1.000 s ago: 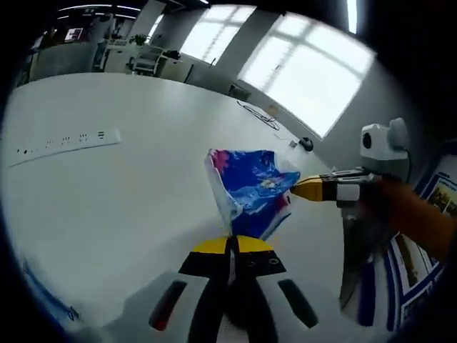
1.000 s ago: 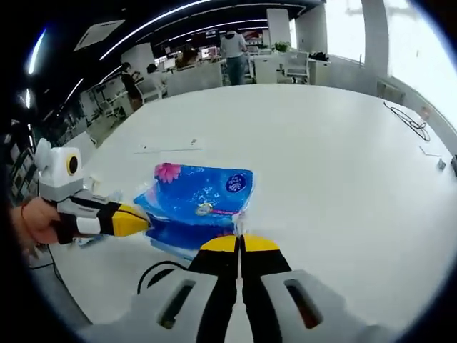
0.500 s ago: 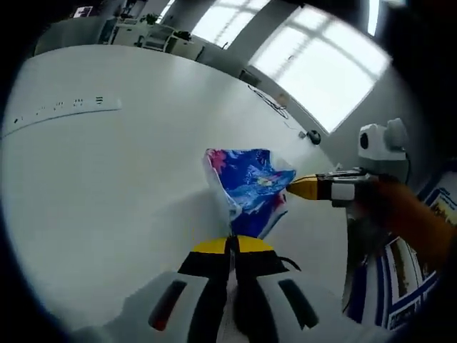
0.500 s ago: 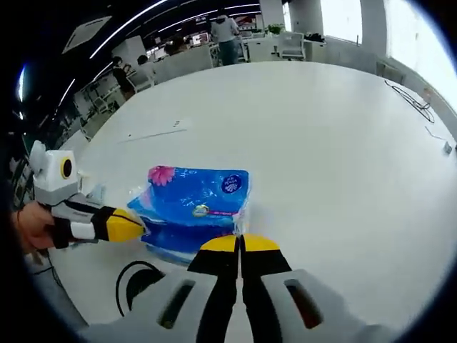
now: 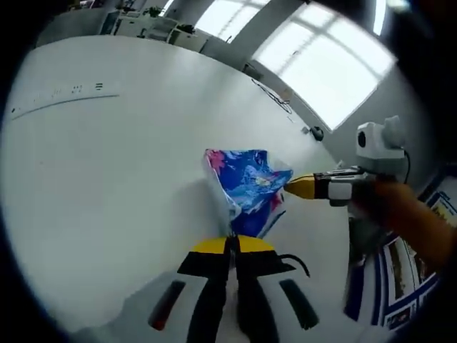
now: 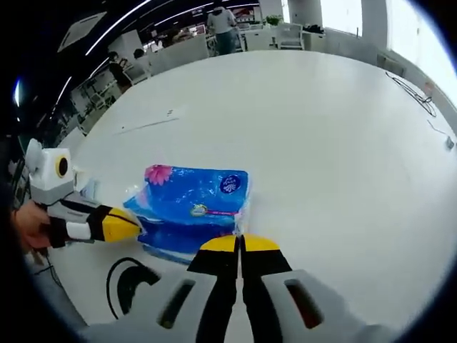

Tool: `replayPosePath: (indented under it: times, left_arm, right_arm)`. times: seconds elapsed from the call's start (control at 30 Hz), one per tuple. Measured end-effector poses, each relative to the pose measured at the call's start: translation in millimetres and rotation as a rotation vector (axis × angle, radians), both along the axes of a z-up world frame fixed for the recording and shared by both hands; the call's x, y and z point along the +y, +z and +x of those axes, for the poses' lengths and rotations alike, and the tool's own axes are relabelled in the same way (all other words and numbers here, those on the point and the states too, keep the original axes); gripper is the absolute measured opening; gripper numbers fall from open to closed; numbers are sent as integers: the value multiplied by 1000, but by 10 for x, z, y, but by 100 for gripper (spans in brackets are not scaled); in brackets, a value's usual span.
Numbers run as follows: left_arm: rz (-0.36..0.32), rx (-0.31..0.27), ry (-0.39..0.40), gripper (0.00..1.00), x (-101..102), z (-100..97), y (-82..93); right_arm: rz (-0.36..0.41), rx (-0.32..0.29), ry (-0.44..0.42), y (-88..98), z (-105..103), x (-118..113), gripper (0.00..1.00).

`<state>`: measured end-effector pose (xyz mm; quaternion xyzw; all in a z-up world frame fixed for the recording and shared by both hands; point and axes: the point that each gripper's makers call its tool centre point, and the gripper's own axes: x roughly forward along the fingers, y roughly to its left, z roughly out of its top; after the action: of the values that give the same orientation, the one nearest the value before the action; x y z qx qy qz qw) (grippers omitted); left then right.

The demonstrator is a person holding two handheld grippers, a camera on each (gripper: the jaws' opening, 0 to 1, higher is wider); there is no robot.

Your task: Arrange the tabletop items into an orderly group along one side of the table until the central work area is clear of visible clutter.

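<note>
Table [image 6: 343, 143] spreads wide and white; on it sits the blue tissue pack [image 6: 193, 211], light and soft, film slippery. My right gripper [image 6: 240, 244] pinches its edge seam, my left gripper [image 5: 232, 245] pinches the adjoining end: best holds, I judge.

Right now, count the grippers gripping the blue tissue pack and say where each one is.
2. In the right gripper view, the right gripper pinches the blue tissue pack at its near edge; the left gripper pinches its left end.
</note>
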<state>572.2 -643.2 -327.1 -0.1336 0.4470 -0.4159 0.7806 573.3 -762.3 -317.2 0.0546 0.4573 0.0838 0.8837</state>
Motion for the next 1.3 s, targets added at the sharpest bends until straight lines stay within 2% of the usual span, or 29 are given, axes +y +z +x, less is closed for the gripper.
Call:
replayPosePath:
  times: [0.5, 0.9, 1.3]
  left_arm:
    - [4, 15, 0, 2, 26, 19, -75]
    - [-15, 13, -6, 5, 30, 45, -48]
    - [-18, -17, -26, 16, 63, 65, 35]
  right_arm:
    - [-7, 9, 4, -73, 23, 17, 0]
    - [-22, 6, -1, -78, 31, -17, 7]
    - [-17, -2, 0, -45, 26, -18, 15]
